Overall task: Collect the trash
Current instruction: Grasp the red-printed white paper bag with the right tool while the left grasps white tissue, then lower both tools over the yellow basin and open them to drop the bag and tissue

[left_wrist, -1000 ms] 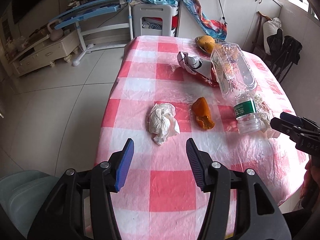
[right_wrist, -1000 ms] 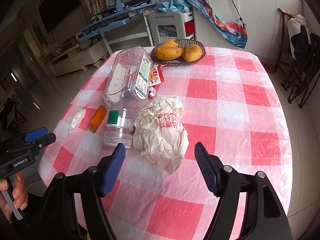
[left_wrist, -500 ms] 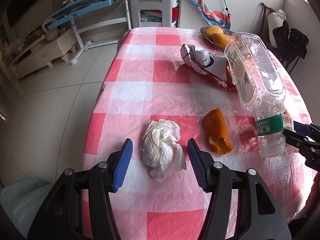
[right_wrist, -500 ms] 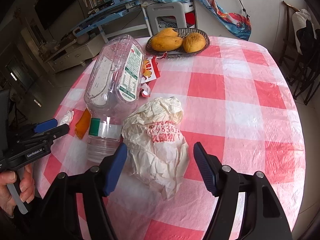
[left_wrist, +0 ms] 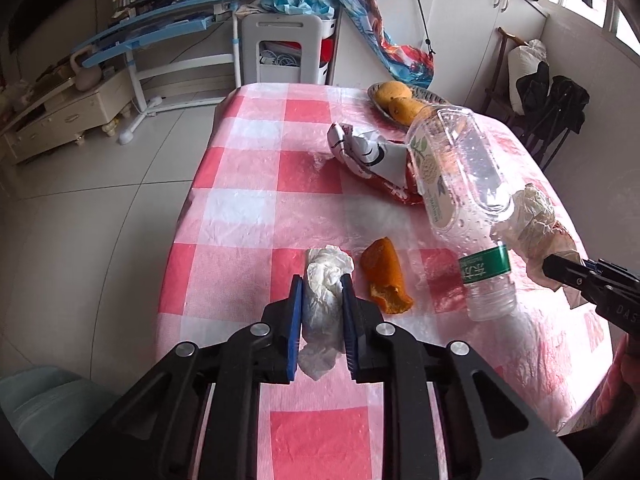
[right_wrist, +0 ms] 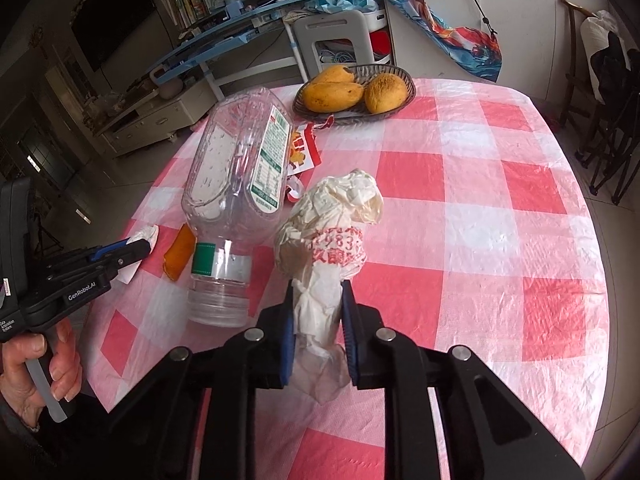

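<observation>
My left gripper (left_wrist: 320,280) is shut on a crumpled white tissue (left_wrist: 324,296) lying on the red-and-white checked table (left_wrist: 256,208). My right gripper (right_wrist: 317,286) is shut on the near end of a crumpled white paper wrapper with red print (right_wrist: 332,228). An orange fruit peel (left_wrist: 384,276) lies just right of the tissue. A large empty clear plastic bottle (right_wrist: 236,192) with a green label rests mouth-down and tilted between the two grippers; it also shows in the left wrist view (left_wrist: 464,196). A crumpled red-and-white snack wrapper (left_wrist: 368,152) lies behind the bottle.
A dark basket of mangoes (right_wrist: 352,90) stands at the table's far side. A white chair (left_wrist: 288,52) and a blue desk (left_wrist: 168,28) stand beyond the table. Dark chairs (right_wrist: 612,120) stand to the right. A pale green seat (left_wrist: 36,408) is at lower left.
Both grippers moved forward and closed: the left one onto the white tissue, the right one onto the paper wrapper. Both were open a second ago.
</observation>
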A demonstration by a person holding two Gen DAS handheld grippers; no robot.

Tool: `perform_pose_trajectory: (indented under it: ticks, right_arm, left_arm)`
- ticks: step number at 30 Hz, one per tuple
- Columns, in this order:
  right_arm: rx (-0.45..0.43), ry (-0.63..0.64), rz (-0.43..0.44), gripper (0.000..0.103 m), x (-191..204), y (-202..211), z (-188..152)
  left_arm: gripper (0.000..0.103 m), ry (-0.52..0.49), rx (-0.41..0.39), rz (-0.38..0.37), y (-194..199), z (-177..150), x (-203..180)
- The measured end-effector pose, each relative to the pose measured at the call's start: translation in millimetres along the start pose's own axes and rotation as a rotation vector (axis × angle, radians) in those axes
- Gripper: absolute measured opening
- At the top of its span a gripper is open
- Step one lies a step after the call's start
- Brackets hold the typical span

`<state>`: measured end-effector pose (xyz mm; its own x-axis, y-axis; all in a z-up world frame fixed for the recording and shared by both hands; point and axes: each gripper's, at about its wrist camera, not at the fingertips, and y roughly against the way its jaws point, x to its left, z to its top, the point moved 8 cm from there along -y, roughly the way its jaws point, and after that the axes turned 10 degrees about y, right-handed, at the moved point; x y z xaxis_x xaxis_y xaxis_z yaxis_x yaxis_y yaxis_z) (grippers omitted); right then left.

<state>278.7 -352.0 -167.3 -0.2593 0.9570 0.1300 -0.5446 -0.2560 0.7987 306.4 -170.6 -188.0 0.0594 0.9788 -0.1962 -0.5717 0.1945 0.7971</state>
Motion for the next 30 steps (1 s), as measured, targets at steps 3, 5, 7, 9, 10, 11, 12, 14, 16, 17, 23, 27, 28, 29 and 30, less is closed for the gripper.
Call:
perform_pose_trajectory:
  ticks: [3,5,7,9,10,11,12,14,16,17,23,27,28,29,30]
  right_arm:
    - [-0.030,-0.010,0.017,0.021,5,16,-2]
    - [-0.047,-0.017,0.035,0.021,10,26,-6]
    - [-0.057,-0.015,0.061,0.021,19,34,-12]
    - [-0.059,0.002,0.079,0.021,32,42,-20]
    - [-0.058,0.012,0.090,0.021,40,45,-25]
    - [-0.053,0.021,0.105,0.021,47,48,-30]
    - [-0.044,0.030,0.123,0.021,55,50,-37]
    - [-0.019,0.054,0.154,0.021,72,53,-52]
    - [0.011,0.088,0.178,0.021,91,55,-69]
    - [0.027,0.108,0.187,0.021,101,56,-78]
    - [0.147,0.225,0.238,0.021,148,55,-129]
    - [0.226,0.299,0.269,0.021,172,53,-155]
    - [0.247,0.319,0.272,0.021,177,52,-163]
    - [0.268,0.336,0.278,0.021,180,50,-168]
    - [0.291,0.351,0.286,0.021,184,49,-175]
  left_arm:
    - [0.017,-0.008,-0.015,-0.023,15,-6,-4]
    - [0.017,-0.014,-0.025,-0.035,25,-11,-5]
    - [0.017,-0.019,-0.033,-0.045,36,-16,-7]
    - [0.017,-0.031,-0.040,-0.049,46,-25,-10]
    - [0.017,-0.038,-0.042,-0.050,50,-29,-11]
    - [0.017,-0.043,-0.043,-0.053,55,-34,-12]
    - [0.017,-0.048,-0.043,-0.055,59,-38,-12]
    - [0.017,-0.061,-0.044,-0.057,66,-49,-14]
    - [0.017,-0.075,-0.046,-0.057,74,-58,-17]
    - [0.017,-0.081,-0.048,-0.057,77,-62,-18]
    - [0.017,-0.100,-0.061,-0.052,94,-78,-20]
    - [0.017,-0.102,-0.069,-0.053,105,-85,-19]
    - [0.017,-0.103,-0.070,-0.052,107,-88,-19]
    - [0.017,-0.106,-0.070,-0.052,109,-91,-19]
    - [0.017,-0.107,-0.069,-0.052,111,-93,-19]
